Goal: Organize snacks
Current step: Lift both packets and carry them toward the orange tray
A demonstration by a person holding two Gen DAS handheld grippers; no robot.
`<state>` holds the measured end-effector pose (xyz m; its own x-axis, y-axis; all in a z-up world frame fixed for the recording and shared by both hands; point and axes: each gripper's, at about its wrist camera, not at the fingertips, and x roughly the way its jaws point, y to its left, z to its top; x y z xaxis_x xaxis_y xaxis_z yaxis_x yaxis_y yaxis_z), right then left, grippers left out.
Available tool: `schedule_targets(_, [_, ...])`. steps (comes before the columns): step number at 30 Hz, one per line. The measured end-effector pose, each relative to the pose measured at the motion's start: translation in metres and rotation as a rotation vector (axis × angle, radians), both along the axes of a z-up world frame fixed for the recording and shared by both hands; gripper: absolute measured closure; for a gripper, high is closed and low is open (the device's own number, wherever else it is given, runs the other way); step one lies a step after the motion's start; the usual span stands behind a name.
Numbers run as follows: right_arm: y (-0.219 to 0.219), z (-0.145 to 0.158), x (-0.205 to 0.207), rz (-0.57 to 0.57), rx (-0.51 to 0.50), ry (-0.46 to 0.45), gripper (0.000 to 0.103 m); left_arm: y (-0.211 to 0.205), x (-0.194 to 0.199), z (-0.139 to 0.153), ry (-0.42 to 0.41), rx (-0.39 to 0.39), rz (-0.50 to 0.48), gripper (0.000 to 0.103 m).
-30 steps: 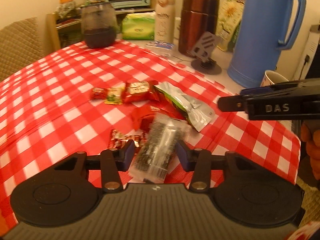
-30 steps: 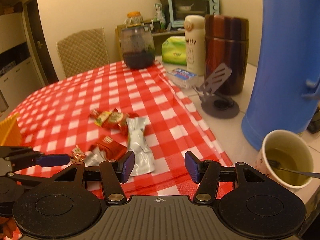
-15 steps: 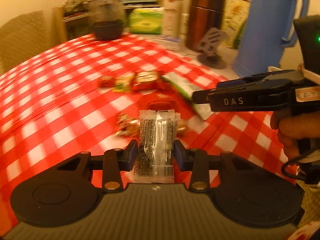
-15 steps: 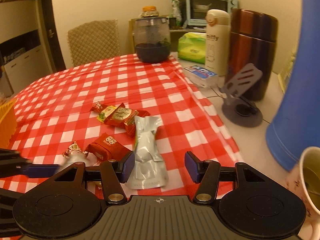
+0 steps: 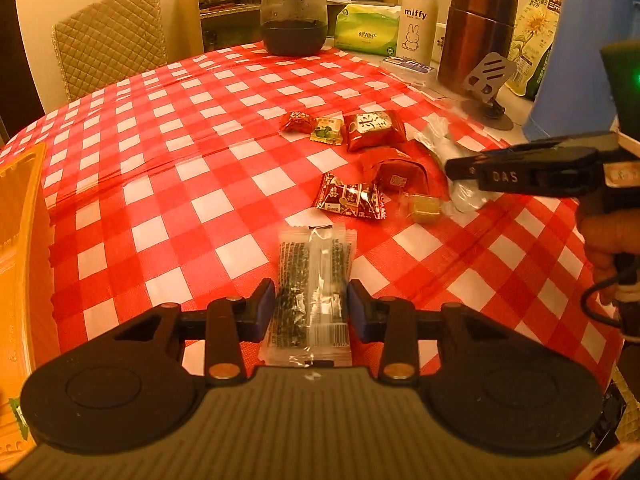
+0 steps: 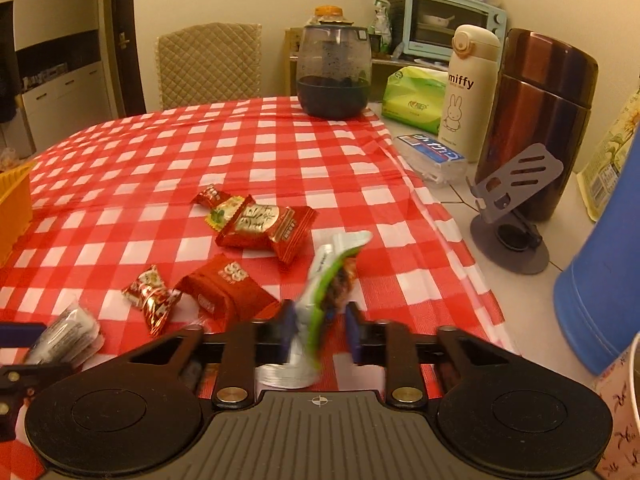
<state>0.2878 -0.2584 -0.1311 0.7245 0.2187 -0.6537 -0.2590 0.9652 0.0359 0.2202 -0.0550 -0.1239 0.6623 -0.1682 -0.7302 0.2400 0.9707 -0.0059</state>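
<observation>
The left gripper (image 5: 311,307) has its fingers (image 5: 264,307) closed on a clear packet (image 5: 310,292) of dark snack, gripping it by both long sides, with its far end pointing toward the middle of the table (image 5: 168,136). The right gripper (image 6: 318,330) has its fingers (image 6: 287,330) pressed against a silver-green pouch (image 6: 326,292), which stands tilted between them; the pouch is blurred, so its exact seating is hard to tell.

The other snacks lie loose on the checked cloth toward the right edge of the table: a red candy (image 5: 297,122), a yellow candy (image 5: 328,131) touching it, a large red pack (image 5: 374,130) just beside that, a red box (image 5: 396,174), a dark-red packet (image 5: 350,197) and a small yellow cube (image 5: 424,208). An orange basket (image 5: 20,240) sits at the left edge. A dark jar (image 5: 293,16) stands at the far edge.
</observation>
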Motion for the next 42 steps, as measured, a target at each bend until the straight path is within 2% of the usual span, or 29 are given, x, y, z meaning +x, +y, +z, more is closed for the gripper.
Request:
schedule_targets(4, [-0.003, 0.002, -0.016, -0.005, -0.049, -0.002, 0.082, -0.001, -0.002, 0.000, 0.002, 0.011, -0.005, 0.067])
schedule_targets(7, [0.001, 0.001, -0.033, 0.005, -0.212, -0.038, 0.082, -0.001, -0.005, 0.000, 0.000, 0.031, -0.010, 0.067])
schedule_targets(8, [-0.002, 0.000, -0.037, 0.007, -0.226, -0.032, 0.082, -0.001, -0.006, 0.000, 0.003, 0.025, -0.009, 0.066])
schedule_targets(13, [-0.021, 0.001, -0.049, -0.028, -0.104, 0.015, 0.079, 0.002, -0.005, 0.002, 0.010, -0.002, -0.001, 0.066])
schedule_targets(14, [-0.023, 0.002, -0.049, -0.042, -0.085, 0.018, 0.071, 0.002, -0.006, 0.003, 0.010, -0.005, 0.000, 0.066])
schedule_targets(15, [-0.025, 0.002, -0.048, -0.057, -0.071, 0.021, 0.057, 0.002, -0.006, 0.003, 0.010, -0.008, 0.001, 0.066])
schedule_targets(17, [-0.028, 0.004, -0.046, -0.081, -0.023, 0.028, 0.046, 0.003, -0.006, 0.004, 0.010, -0.016, 0.004, 0.066])
schedule_targets(19, [-0.031, 0.005, -0.040, -0.109, 0.031, 0.044, 0.046, 0.004, -0.005, 0.005, 0.010, -0.024, 0.007, 0.062])
schedule_targets(25, [-0.035, 0.000, -0.022, -0.191, 0.105, 0.075, 0.047, 0.004, -0.001, 0.001, 0.021, -0.019, 0.009, 0.062])
schedule_targets(26, [-0.034, 0.000, -0.021, -0.193, 0.095, 0.073, 0.052, 0.004, -0.001, 0.000, 0.024, -0.014, 0.004, 0.062])
schedule_targets(27, [-0.032, 0.000, -0.021, -0.190, 0.071, 0.069, 0.062, 0.003, 0.000, -0.001, 0.026, -0.009, 0.000, 0.062])
schedule_targets(30, [-0.023, -0.001, -0.022, -0.163, -0.008, 0.050, 0.075, 0.000, 0.000, -0.003, 0.023, 0.009, -0.009, 0.062])
schedule_targets(37, [-0.017, -0.002, -0.030, -0.144, -0.041, 0.038, 0.077, -0.002, 0.001, -0.003, 0.024, 0.026, -0.025, 0.062])
schedule_targets(42, [-0.013, 0.002, -0.039, -0.132, -0.053, 0.018, 0.077, -0.004, 0.000, -0.003, 0.018, 0.029, -0.034, 0.068])
